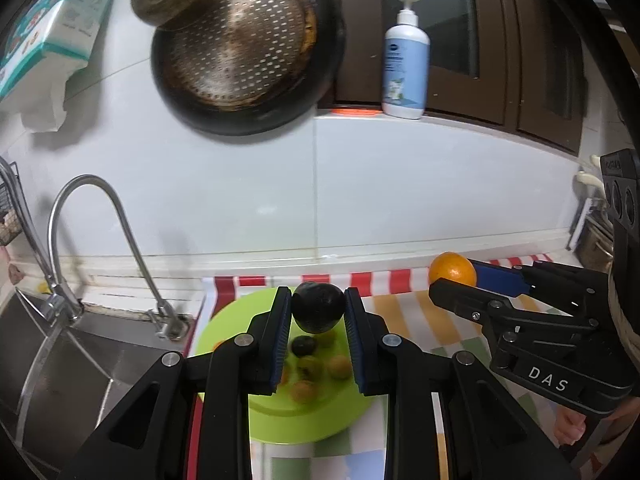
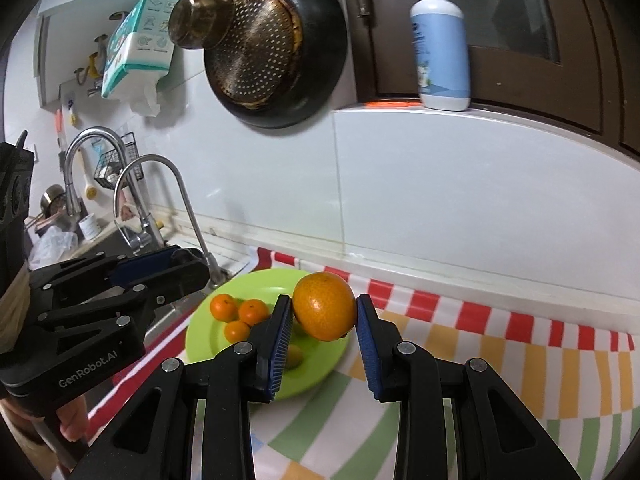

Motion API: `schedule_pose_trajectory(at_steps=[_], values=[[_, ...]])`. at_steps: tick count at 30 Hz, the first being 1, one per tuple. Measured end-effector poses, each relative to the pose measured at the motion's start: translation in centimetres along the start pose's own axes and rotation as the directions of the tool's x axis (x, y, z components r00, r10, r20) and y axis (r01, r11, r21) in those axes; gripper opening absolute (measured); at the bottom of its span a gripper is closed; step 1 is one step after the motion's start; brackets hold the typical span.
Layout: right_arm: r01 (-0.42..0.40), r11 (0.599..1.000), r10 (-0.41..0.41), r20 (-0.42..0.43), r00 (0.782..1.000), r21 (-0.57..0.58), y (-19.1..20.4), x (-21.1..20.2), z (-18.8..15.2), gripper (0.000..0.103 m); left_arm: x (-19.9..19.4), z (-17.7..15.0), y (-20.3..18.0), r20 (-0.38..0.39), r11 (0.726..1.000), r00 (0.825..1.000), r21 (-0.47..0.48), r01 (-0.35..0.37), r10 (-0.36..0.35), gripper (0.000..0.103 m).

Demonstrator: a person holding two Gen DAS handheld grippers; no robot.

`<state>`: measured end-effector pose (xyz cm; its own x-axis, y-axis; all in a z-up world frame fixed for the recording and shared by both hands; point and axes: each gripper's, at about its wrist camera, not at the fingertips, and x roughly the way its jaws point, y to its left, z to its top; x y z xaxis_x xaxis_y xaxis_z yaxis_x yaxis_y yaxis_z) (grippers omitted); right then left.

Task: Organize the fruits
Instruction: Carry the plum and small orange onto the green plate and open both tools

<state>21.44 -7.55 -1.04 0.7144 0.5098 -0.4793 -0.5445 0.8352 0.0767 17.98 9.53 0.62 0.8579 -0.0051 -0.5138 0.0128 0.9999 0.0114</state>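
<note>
My left gripper [image 1: 318,310] is shut on a dark plum [image 1: 319,307] and holds it above a lime green plate [image 1: 228,320]. The plate carries several small oranges and dark fruits, blurred in the left wrist view. My right gripper [image 2: 324,312] is shut on a large orange [image 2: 325,306], held above the plate's right side [image 2: 320,364]. Three small tangerines [image 2: 239,314] lie on the plate's left part. The right gripper with the orange [image 1: 453,269] shows at the right of the left wrist view. The left gripper [image 2: 176,264] shows at the left of the right wrist view.
A striped and checked cloth [image 2: 500,344] covers the counter. A steel sink [image 1: 60,364] with a curved tap [image 1: 100,240] lies left of the plate. A dark pan [image 1: 248,48] hangs on the tiled wall. A pump bottle [image 1: 406,60] stands on the sill.
</note>
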Motion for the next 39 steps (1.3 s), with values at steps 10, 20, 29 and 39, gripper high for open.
schedule_pose_trajectory(at_steps=[10,20,29,39], values=[[-0.029,0.999,0.027,-0.048,0.998,-0.026,1.1,4.2,0.9,0.033,2.7,0.0,2.5,-0.030,0.999,0.998,-0.005,-0.048,0.048,0.026],[-0.036,0.999,0.032,-0.113,0.993,-0.037,1.1,8.9,1.0,0.033,7.7,0.0,4.4,-0.096,0.999,0.995,0.041,-0.024,0.028,0.027],[-0.067,0.997,0.057,-0.200,0.978,-0.042,0.8,13.8,0.9,0.033,12.9,-0.6,5.1,-0.201,0.997,0.979,0.072,0.031,-0.016,0.026],[-0.092,0.995,0.080,-0.272,0.959,-0.032,0.1,17.7,0.3,0.033,16.6,-1.6,5.8,-0.294,0.993,0.955,0.095,0.072,-0.041,0.027]])
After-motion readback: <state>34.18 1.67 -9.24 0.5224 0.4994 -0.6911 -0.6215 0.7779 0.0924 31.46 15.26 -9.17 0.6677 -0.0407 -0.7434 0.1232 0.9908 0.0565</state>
